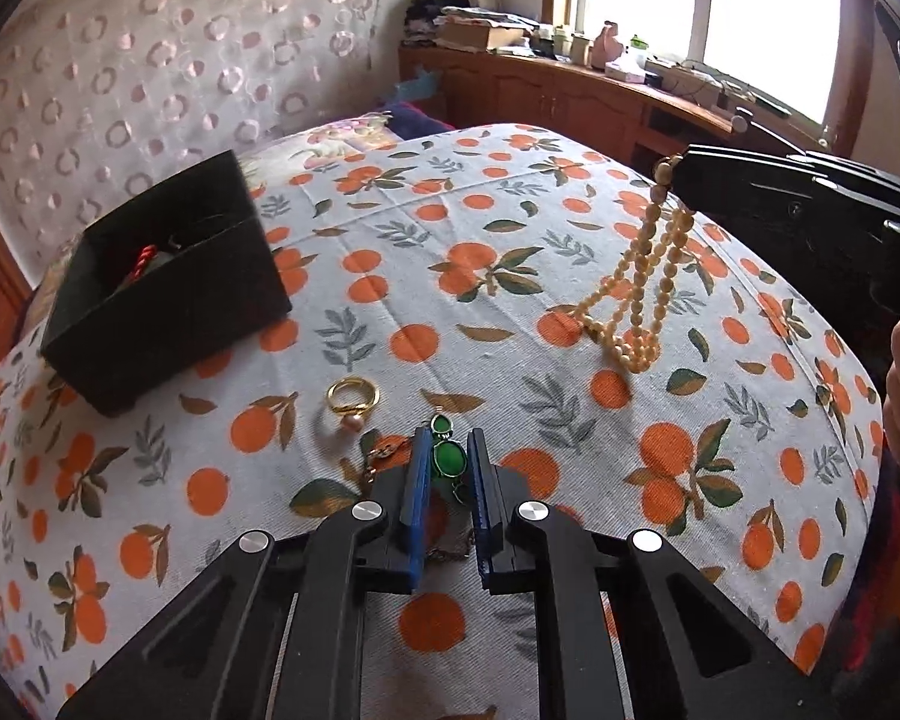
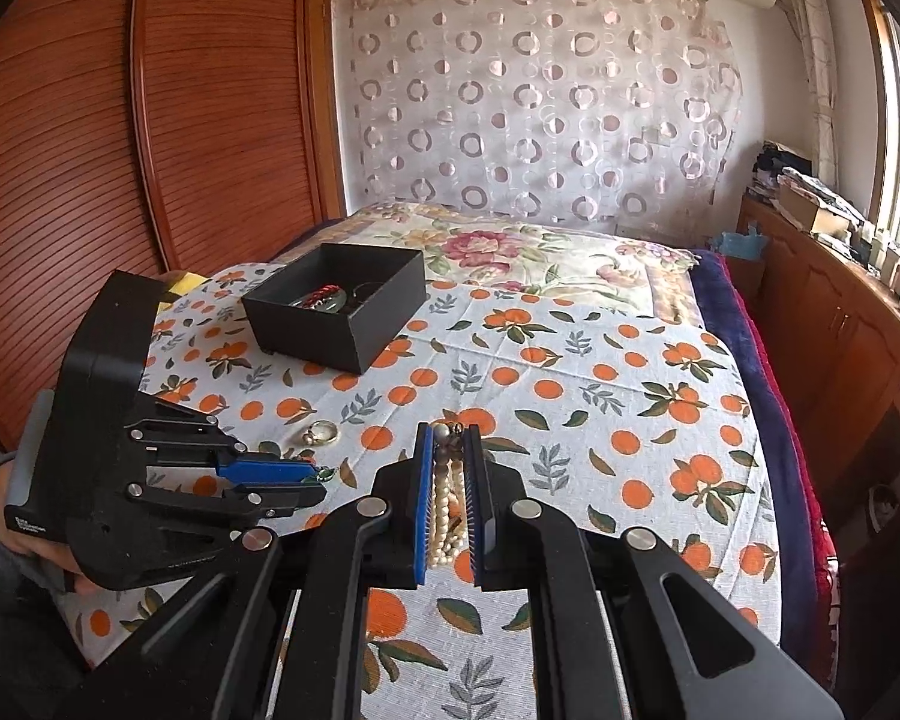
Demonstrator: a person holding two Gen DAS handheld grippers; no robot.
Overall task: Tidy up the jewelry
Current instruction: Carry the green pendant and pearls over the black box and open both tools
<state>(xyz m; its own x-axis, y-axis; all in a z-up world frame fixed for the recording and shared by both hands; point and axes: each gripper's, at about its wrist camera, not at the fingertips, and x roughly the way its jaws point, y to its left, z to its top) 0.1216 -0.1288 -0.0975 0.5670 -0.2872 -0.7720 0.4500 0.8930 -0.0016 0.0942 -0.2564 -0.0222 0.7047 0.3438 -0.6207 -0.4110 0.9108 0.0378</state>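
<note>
Pendant (image 1: 448, 459) between left jaws (green) | beads (image 2: 448, 510) between right jaws

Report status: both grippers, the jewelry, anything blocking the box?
Left gripper shut on green pendant. Right gripper shut on cream bead necklace, strands hanging. Gold ring loose on cloth. Path to black box clear.

bright window (image 1: 762, 18) above cluttered wooden sideboard (image 1: 570, 96), circle-patterned curtain (image 2: 540, 102), ribbed wooden wardrobe (image 2: 90, 150)
</note>
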